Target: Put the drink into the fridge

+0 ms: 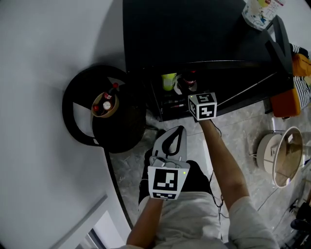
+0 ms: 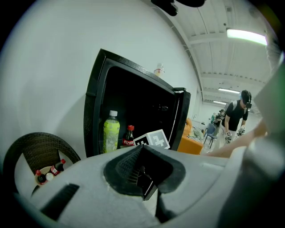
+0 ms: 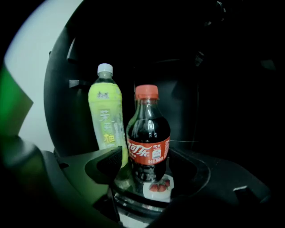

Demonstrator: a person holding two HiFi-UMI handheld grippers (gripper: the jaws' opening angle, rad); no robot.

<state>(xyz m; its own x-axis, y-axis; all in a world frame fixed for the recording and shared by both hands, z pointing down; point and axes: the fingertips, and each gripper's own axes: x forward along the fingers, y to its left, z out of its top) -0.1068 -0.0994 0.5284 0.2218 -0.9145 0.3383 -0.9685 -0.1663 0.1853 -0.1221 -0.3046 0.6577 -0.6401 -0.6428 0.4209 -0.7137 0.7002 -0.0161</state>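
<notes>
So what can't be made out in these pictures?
- Depth of the fridge behind the cola bottle: right gripper view, too dark.
- The bottle on the fridge top: head view, cut off by the top edge.
- Labels of the bottles in the basket: head view, too small.

A plain white wall [image 1: 43, 73] fills the left side of the head view and meets a floor [image 1: 243, 136] of pale grey marbled tiles. A round black wicker seat [image 1: 119, 131] stands against the wall. At the far right sits an orange seat [image 1: 284, 102], with a round pale stand [image 1: 284, 155] near it on the tiles. In the left gripper view, a white beamed ceiling [image 2: 213, 58] carries long strip lights [image 2: 247, 35], lit, over an open hall behind.
</notes>
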